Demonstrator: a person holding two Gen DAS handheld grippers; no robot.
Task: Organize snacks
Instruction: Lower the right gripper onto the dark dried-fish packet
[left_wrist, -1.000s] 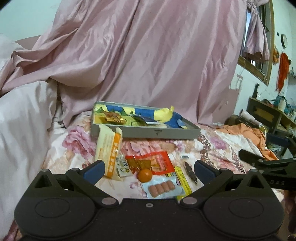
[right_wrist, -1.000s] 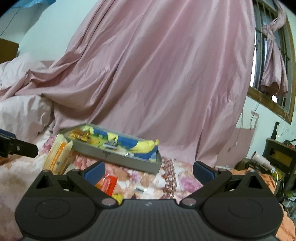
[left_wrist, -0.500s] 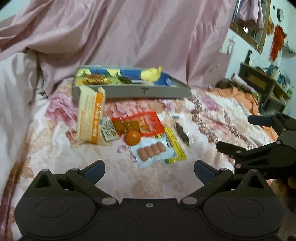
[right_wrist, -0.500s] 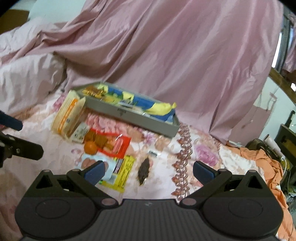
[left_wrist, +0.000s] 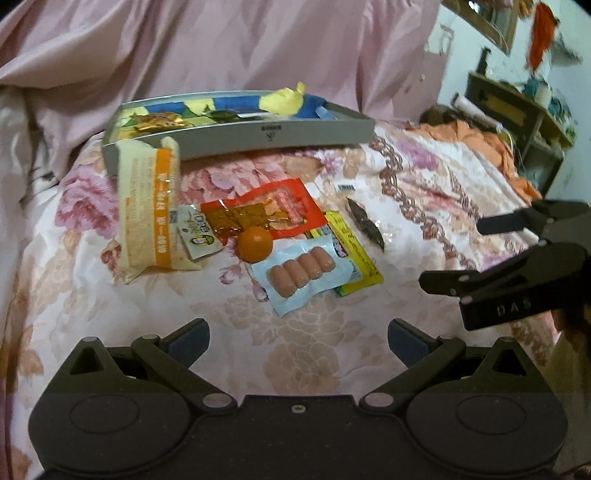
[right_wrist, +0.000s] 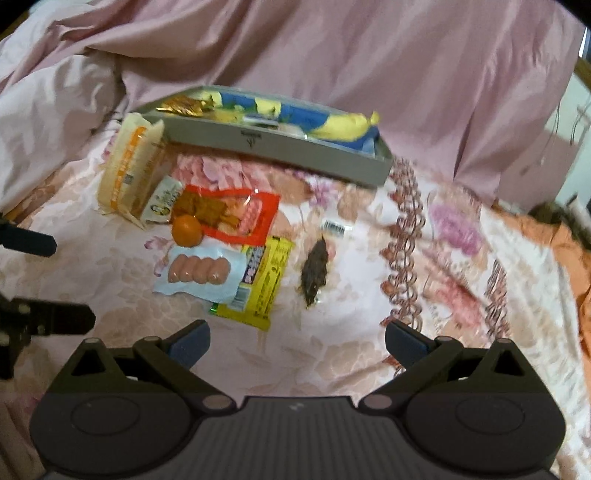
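Snacks lie on a floral bedspread: a cream and orange packet (left_wrist: 147, 206) (right_wrist: 127, 170), a small white sachet (left_wrist: 197, 236), a red packet (left_wrist: 266, 214) (right_wrist: 236, 214), an orange fruit (left_wrist: 255, 243) (right_wrist: 187, 230), a sausage pack (left_wrist: 303, 275) (right_wrist: 199, 273), a yellow packet (left_wrist: 354, 258) (right_wrist: 264, 288) and a dark wrapped snack (left_wrist: 365, 225) (right_wrist: 314, 271). Behind them a grey tray (left_wrist: 273, 134) (right_wrist: 266, 142) holds more snacks. My left gripper (left_wrist: 297, 341) hovers open, empty, short of the sausage pack. My right gripper (right_wrist: 295, 343) is open, empty, before the dark snack.
Pink drapery (left_wrist: 221, 48) and a pale duvet (right_wrist: 44, 110) rise behind and to the left. An orange cloth (left_wrist: 480, 140) lies at the bed's right edge, with a cluttered shelf (left_wrist: 517, 107) beyond. Bare bedspread lies between the grippers and the snacks.
Both grippers have tilted downward and come closer to the bed, so the loose snacks now fill mid-view. Both stay open. No snack has moved.
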